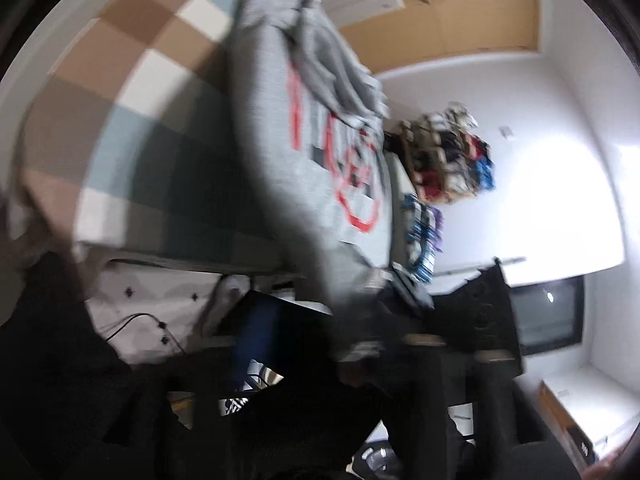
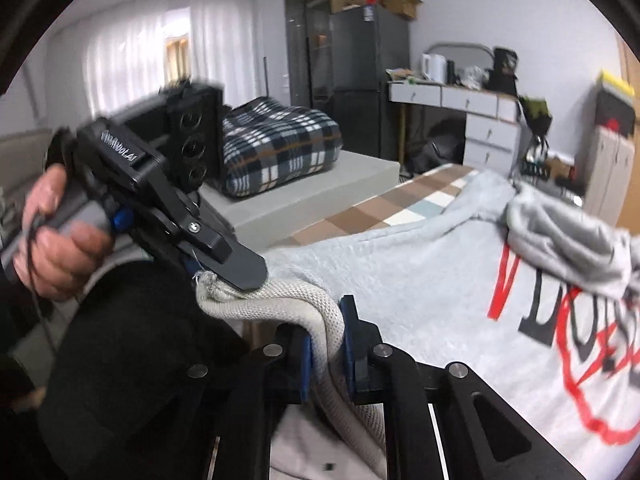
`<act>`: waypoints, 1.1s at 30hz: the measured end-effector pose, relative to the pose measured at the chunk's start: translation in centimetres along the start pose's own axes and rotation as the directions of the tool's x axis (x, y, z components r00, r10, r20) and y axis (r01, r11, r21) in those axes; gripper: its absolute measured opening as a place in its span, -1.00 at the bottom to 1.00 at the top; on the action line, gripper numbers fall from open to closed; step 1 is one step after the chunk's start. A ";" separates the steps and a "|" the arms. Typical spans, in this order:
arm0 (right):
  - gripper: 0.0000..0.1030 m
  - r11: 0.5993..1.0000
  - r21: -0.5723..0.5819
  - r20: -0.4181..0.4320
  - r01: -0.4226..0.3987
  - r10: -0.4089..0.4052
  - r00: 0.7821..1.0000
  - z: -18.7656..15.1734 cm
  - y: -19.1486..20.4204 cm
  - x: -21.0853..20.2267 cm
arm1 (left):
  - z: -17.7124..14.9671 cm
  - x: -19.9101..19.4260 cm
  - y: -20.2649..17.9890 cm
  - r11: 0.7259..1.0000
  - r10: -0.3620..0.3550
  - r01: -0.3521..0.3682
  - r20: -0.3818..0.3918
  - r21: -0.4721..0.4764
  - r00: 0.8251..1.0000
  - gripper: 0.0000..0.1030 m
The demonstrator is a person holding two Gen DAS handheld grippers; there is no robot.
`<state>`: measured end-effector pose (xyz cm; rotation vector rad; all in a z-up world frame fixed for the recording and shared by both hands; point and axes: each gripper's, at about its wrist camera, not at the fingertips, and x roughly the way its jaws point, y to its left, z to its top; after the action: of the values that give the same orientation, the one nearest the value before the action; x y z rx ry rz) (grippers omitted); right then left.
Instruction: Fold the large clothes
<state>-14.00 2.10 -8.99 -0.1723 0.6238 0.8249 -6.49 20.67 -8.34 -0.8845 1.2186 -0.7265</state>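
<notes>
**Right gripper is pinching the sweatshirt's ribbed hem while the left one is standing beside it**

Going from left to right in the right wrist view: at nine o'clock a hand [image 2: 56,232] is holding the left gripper [image 2: 244,276]; its dark tip is touching the end of the ribbed hem [image 2: 280,300], but only one finger is showing here, so from this view I cannot tell if it is gripping; in its own blurred view the fingers are looking spread with no cloth between them, so I am judging it open.

At six o'clock the right gripper [image 2: 325,354] is closing its blue pads [image 2: 305,354] on the cream ribbed hem; the band is passing between them and is being gripped.

From there the grey sweatshirt [image 2: 400,280] is lying toward two o'clock, flat on the checked bedcover [image 2: 384,208], its red and dark print at three o'clock; one sleeve [image 2: 568,236] is lying folded over the chest; the long axis is running away from both grippers.

The right hand is the nearer one; the left is needing a new hold farther along the hem, I am thinking, before the fold is going up.
</notes>
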 end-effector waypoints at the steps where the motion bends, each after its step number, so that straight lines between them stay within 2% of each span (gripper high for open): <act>1: -0.77 1.000 0.028 0.015 -0.011 0.011 1.000 0.1 -0.4 -0.4 | -0.1 -0.4 0.3 1.000 -0.001 0.001 0.017 -0.011 1.000 0.55; 4: -0.78 0.999 0.051 0.046 -0.017 0.015 0.999 0.5 -0.6 -1.4 | -0.2 -0.6 0.8 0.999 -0.022 0.023 0.023 -0.026 0.999 0.55; 7: -0.78 0.999 0.036 0.051 -0.013 0.011 0.999 0.5 -0.1 -1.8 | 0.0 0.1 1.2 0.995 -0.073 0.074 0.022 -0.061 0.997 0.55; 11: -0.80 1.000 -0.014 0.043 -0.011 0.012 0.999 0.3 1.0 -1.7 | 1.1 1.2 1.1 0.987 -0.115 0.118 0.038 -0.104 0.993 0.55; 13: -0.80 0.999 -0.049 0.035 -0.006 0.008 0.999 0.1 1.8 -1.6 | 1.5 1.4 1.1 0.977 -0.166 0.171 0.050 -0.127 0.985 0.60; 14: -0.80 0.998 -0.060 0.033 -0.004 0.006 0.999 0.0 2.0 -1.5 | 1.7 1.5 1.2 0.975 -0.171 0.176 0.049 -0.135 0.984 0.75; 16: -0.81 0.996 -0.089 0.023 0.004 -0.002 1.000 -0.2 2.7 -1.3 | 2.0 2.2 1.2 0.977 -0.146 0.149 0.033 -0.153 0.989 0.85; 21: -0.82 0.989 -0.145 0.011 0.016 -0.015 1.000 -0.6 3.7 -0.8 | 2.5 4.0 2.0 0.974 -0.124 0.110 -0.058 -0.199 0.991 0.85; 23: -0.82 0.985 -0.170 0.008 0.019 -0.018 1.000 -0.8 4.0 -0.7 | 2.6 4.3 2.3 0.966 -0.156 0.136 -0.074 -0.220 0.985 0.83; 24: -0.82 0.984 -0.179 0.008 0.023 -0.022 1.000 -0.9 4.2 -0.7 | 2.6 4.3 2.2 0.963 -0.166 0.146 -0.072 -0.227 0.984 0.74; 26: -0.81 0.982 -0.186 -0.010 0.023 -0.025 1.000 -1.2 4.4 -0.8 | 2.7 4.2 1.8 0.966 -0.166 0.147 -0.077 -0.212 0.983 -0.18; 27: -0.81 0.982 -0.186 -0.020 0.033 -0.037 0.999 -1.4 4.4 -0.9 | 2.8 4.3 1.5 0.968 -0.170 0.150 -0.087 -0.203 0.982 -0.38; 28: -0.81 0.982 -0.182 -0.030 0.041 -0.047 0.998 -1.6 4.4 -1.1 | 2.8 4.3 1.3 0.970 -0.166 0.146 -0.094 -0.193 0.982 -0.67; 29: -0.81 0.986 -0.164 -0.045 0.038 -0.046 0.998 -1.7 4.3 -1.4 | 2.7 4.4 1.0 0.974 -0.157 0.136 -0.106 -0.181 0.982 -0.80; 31: -0.80 0.996 -0.082 -0.040 0.021 -0.024 0.999 -1.8 3.5 -2.5 | 2.5 4.6 0.6 0.975 -0.163 0.142 -0.113 -0.173 0.980 -0.91; 33: -0.79 0.997 0.079 -0.030 -0.029 0.031 0.999 -2.3 2.1 -4.1 | 2.5 4.3 0.2 0.974 -0.173 0.155 -0.102 -0.165 0.980 -0.92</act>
<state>-18.66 0.02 -8.22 -0.1053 0.6888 0.8265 -3.19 17.56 -10.31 -1.0952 1.3292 -0.8326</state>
